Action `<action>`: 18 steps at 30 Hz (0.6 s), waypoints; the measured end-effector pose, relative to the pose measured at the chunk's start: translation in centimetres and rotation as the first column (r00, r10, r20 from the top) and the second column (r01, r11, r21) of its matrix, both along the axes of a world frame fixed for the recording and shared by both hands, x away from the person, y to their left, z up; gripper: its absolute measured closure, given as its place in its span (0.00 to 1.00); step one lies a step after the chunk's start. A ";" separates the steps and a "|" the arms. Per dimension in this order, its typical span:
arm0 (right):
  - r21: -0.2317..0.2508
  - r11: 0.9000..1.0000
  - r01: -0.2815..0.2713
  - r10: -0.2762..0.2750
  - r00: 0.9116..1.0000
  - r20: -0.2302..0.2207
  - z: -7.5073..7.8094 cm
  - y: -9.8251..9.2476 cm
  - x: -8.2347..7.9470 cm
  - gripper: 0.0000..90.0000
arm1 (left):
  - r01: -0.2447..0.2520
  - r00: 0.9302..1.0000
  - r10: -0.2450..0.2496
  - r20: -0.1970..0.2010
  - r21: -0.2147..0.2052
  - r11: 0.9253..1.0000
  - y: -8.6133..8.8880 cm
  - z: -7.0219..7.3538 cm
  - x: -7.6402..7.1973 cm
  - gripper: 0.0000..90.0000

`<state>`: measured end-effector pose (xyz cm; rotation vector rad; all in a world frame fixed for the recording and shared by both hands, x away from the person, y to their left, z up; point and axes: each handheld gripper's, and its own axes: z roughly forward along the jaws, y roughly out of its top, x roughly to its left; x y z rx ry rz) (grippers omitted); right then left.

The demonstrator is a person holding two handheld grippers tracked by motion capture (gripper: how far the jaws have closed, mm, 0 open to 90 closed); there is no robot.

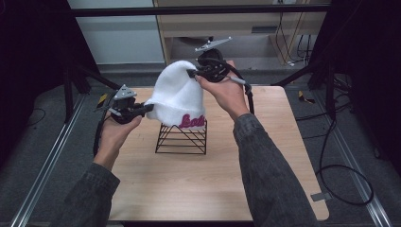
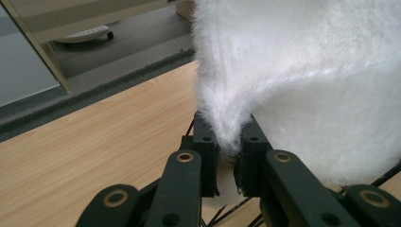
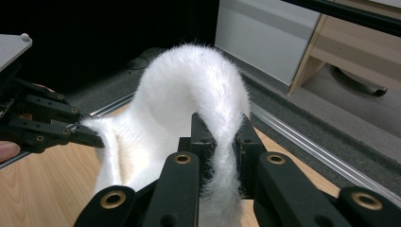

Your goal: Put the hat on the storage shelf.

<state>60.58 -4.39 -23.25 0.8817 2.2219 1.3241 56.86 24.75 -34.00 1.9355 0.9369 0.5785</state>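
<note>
Left gripper [image 1: 150,108], left of centre in the high view, jaws clamped on the lower edge of the white fuzzy hat [image 1: 177,94]. From its own camera the fur is pinched between my two pads at lower centre; the hat's bulk covers the upper right and runs off the frame, so its far edge is cut off. Hat hangs mid-frame over the black wire rack [image 1: 182,138], covering the rack's top; whether it touches the rack I can't tell. Pink lettering [image 1: 191,121] on the cuff is partly folded away, unreadable. Right gripper [image 1: 191,73], upper centre, jaws closed on the hat's upper edge. In the right gripper view a strip of fur runs between the pads and hides the hat's inside. Table [image 1: 265,189] below.
</note>
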 end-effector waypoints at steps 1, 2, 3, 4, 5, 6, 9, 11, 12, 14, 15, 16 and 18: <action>0.001 1.000 0.000 0.000 1.000 0.001 -0.1 0.1 0.1 0.92 | -0.001 1.000 0.001 -0.001 0.002 1.000 0.0 -0.1 0.0 0.90; 0.001 1.000 -0.001 0.001 1.000 -0.001 -0.2 0.1 0.1 0.92 | -0.002 1.000 0.002 -0.002 0.003 1.000 0.0 -0.3 0.0 0.90; 0.000 1.000 -0.003 0.003 1.000 -0.001 -0.3 0.1 0.1 0.92 | -0.003 1.000 0.003 -0.001 0.006 1.000 0.0 -0.4 0.0 0.90; 0.003 1.000 -0.005 0.005 1.000 -0.003 -0.4 0.2 0.1 0.92 | -0.003 1.000 0.003 -0.003 0.008 1.000 0.0 -0.5 0.0 0.90; 0.004 1.000 -0.007 0.007 1.000 -0.002 -0.4 0.2 0.1 0.92 | -0.004 1.000 0.004 -0.004 0.007 1.000 0.1 -0.7 0.0 0.90; 0.004 1.000 -0.010 0.010 1.000 -0.001 -0.6 0.2 0.1 0.92 | -0.005 1.000 0.005 -0.005 0.008 1.000 0.1 -0.7 0.0 0.90; 0.009 1.000 -0.016 0.016 1.000 -0.002 -0.8 0.3 0.1 0.92 | -0.009 1.000 0.009 -0.007 0.005 1.000 0.3 -1.0 0.1 0.90; 0.009 1.000 -0.020 0.020 1.000 -0.004 -1.0 0.4 0.0 0.92 | -0.011 1.000 0.011 -0.009 0.003 1.000 0.4 -1.2 0.0 0.90; 0.008 1.000 -0.022 0.022 1.000 -0.007 -1.1 0.5 -0.1 0.92 | -0.011 1.000 0.011 -0.009 0.003 1.000 0.4 -1.2 0.0 0.90; 0.005 1.000 -0.031 0.031 1.000 -0.006 -1.2 0.5 -0.5 0.92 | -0.005 1.000 0.005 -0.002 0.009 1.000 0.5 -1.4 -0.4 0.90; 0.003 0.999 -0.033 0.033 0.999 -0.008 -1.2 0.5 -0.8 0.92 | -0.005 1.000 0.005 -0.002 0.009 1.000 0.5 -1.4 -0.4 0.90; 0.001 0.999 -0.039 0.039 0.999 -0.006 -1.4 0.4 -1.1 0.92 | -0.001 1.000 0.001 0.000 0.003 1.000 0.6 -1.8 -0.9 0.90; -0.007 0.999 -0.048 0.048 0.999 -0.004 -1.5 0.4 -1.6 0.92 | 0.009 1.000 -0.009 -0.008 0.001 1.000 0.6 -2.0 -1.3 0.90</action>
